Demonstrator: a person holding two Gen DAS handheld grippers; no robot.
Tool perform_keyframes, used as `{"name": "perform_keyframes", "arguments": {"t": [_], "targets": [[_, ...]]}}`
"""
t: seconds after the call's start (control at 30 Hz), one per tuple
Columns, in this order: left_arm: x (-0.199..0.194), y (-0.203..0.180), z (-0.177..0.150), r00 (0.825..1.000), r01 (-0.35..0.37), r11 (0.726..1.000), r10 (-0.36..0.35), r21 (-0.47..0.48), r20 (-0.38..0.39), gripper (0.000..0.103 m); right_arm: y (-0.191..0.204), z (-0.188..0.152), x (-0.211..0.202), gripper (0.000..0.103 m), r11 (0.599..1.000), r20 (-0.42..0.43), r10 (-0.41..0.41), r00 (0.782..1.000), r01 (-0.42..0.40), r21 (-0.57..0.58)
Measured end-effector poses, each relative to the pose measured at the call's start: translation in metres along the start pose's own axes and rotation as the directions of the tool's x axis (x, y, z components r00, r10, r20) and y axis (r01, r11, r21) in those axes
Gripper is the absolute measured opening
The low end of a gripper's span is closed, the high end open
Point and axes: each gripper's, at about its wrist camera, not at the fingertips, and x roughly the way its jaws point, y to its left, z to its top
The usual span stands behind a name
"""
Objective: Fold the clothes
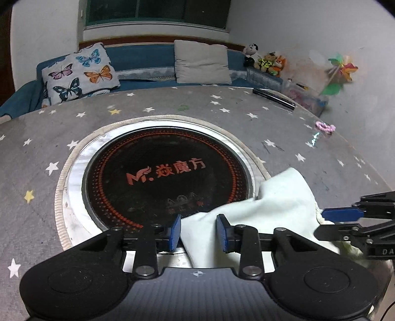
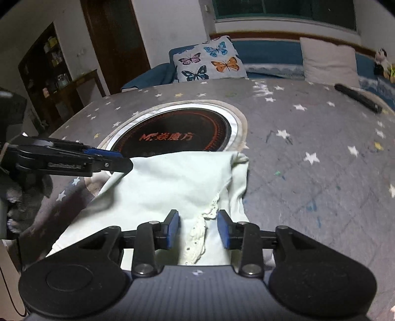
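Garment (image 2: pixel 172 187) lies on table (image 2: pixel 308 138), overlapping cooktop's (image 2: pixel 177 135) near edge.

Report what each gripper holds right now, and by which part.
Neither clamps anything. The left gripper and right gripper both stand open, jaws straddling the pale green garment; the right's straddle its lace trim.

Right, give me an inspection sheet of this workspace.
Surface: grey starred tablecloth with a round black hob set in the middle.
Job's things: pale green garment with lace trim, rumpled, overlapping the hob's near edge.
Clutter: black bar and pink trinket at the far right of the table.
Grippers: left gripper open, cloth between its fingers; right gripper open astride the lace.
Cables: thin dark wire at the frame edge.
Surroundings: blue sofa, butterfly cushion, grey cushion, plush toys, pinwheel, window, wooden door, shelves.
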Motion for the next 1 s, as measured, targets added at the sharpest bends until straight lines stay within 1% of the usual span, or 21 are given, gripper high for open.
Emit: {"name": "perform_keyframes", "arguments": {"t": [0.1,0.13,0.23,0.33,0.47,0.5,0.53,0.67,0.77,0.83,0.87,0.93,1.0], "targets": [[-0.006,-0.006,0.007,0.999,0.035,0.999,-0.035,0.025,0.031,0.033,0.006,0.004,-0.009,0.034,0.998,0.028,-0.022,0.999,0.023,-0.052],[-0.006,-0.011,0.009,0.998,0.046,0.998,-0.047,0.046,0.035,0.035,0.006,0.007,-0.010,0.034,0.998,0.037,-0.016,0.999,0.018,-0.053],[0.002,-0.023,0.014,0.997,0.071,0.993,-0.073,0.096,0.018,0.035,0.005,0.017,-0.010,0.034,0.999,0.062,0.005,0.998,-0.002,-0.048],[0.017,-0.027,0.015,0.999,0.043,0.993,-0.042,0.114,-0.006,0.035,0.006,0.026,-0.003,0.034,0.998,0.069,0.025,0.997,-0.022,-0.055],[0.029,-0.018,0.018,1.000,-0.011,0.996,0.012,0.086,-0.017,0.035,0.007,0.027,0.016,0.034,0.998,0.029,0.035,0.999,-0.034,-0.059],[0.027,-0.018,0.018,1.000,-0.008,0.997,0.009,0.082,-0.013,0.035,0.007,0.027,0.020,0.034,0.998,0.017,0.037,0.999,-0.036,-0.059],[0.023,-0.019,0.019,1.000,0.009,0.996,-0.008,0.084,-0.005,0.033,0.006,0.026,0.021,0.034,0.998,0.012,0.039,0.999,-0.039,-0.057],[0.008,-0.024,0.021,0.997,0.074,0.993,-0.076,0.092,0.026,0.033,0.001,0.028,0.017,0.034,0.998,0.022,0.047,0.999,-0.046,-0.050],[0.018,-0.033,0.023,0.996,0.091,0.989,-0.092,0.113,0.008,0.033,-0.001,0.030,0.016,0.034,0.998,0.035,0.050,0.998,-0.049,-0.048],[0.026,-0.040,0.024,0.995,0.099,0.987,-0.098,0.129,-0.009,0.034,-0.001,0.029,0.018,0.034,0.997,0.029,0.055,0.998,-0.054,-0.050],[0.032,-0.041,0.025,0.996,0.093,0.988,-0.091,0.124,-0.021,0.035,-0.001,0.029,0.019,0.034,0.997,0.024,0.054,0.998,-0.053,-0.051],[0.045,-0.037,0.027,0.998,0.047,0.994,-0.042,0.099,-0.049,0.035,-0.002,0.028,0.020,0.034,0.997,0.019,0.053,0.998,-0.052,-0.053],[0.049,-0.033,0.027,0.998,0.029,0.996,-0.024,0.087,-0.057,0.034,-0.002,0.028,0.018,0.034,0.997,0.022,0.052,0.998,-0.050,-0.057]]}}
